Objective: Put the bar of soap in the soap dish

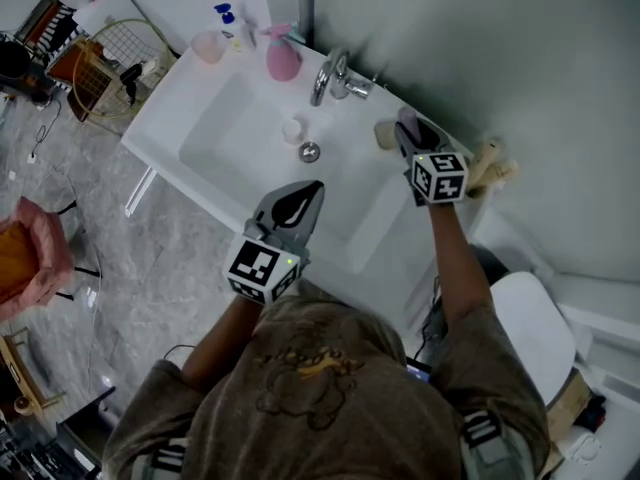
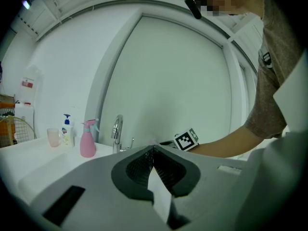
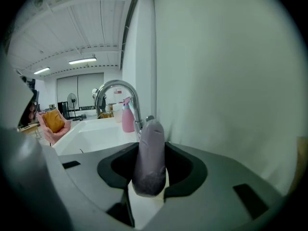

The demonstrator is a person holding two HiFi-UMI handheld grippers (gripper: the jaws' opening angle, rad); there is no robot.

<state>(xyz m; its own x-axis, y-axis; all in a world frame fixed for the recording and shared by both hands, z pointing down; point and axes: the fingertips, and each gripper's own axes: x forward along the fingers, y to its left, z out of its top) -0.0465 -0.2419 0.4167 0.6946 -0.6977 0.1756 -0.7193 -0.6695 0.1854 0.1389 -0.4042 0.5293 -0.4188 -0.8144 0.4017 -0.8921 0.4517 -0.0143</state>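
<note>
My right gripper [image 1: 407, 131] is over the sink's back rim, just right of the tap [image 1: 330, 76]. It is shut on a pale purple bar of soap [image 3: 150, 160], which stands on edge between the pads and sticks out past the fingertips. A small beige dish [image 1: 384, 134] sits on the rim right beside the gripper's tip; it is hidden in the right gripper view. My left gripper [image 1: 310, 192] hovers over the near side of the white basin [image 1: 230, 133], its pads [image 2: 144, 165] closed together with nothing held.
A pink spray bottle [image 1: 282, 56], a pump bottle [image 1: 228, 23] and a pink cup [image 1: 208, 46] stand along the back rim left of the tap. Wooden-handled items [image 1: 492, 166] lie right of the right gripper. The wall rises close behind. A wire basket [image 1: 110, 63] stands at the left.
</note>
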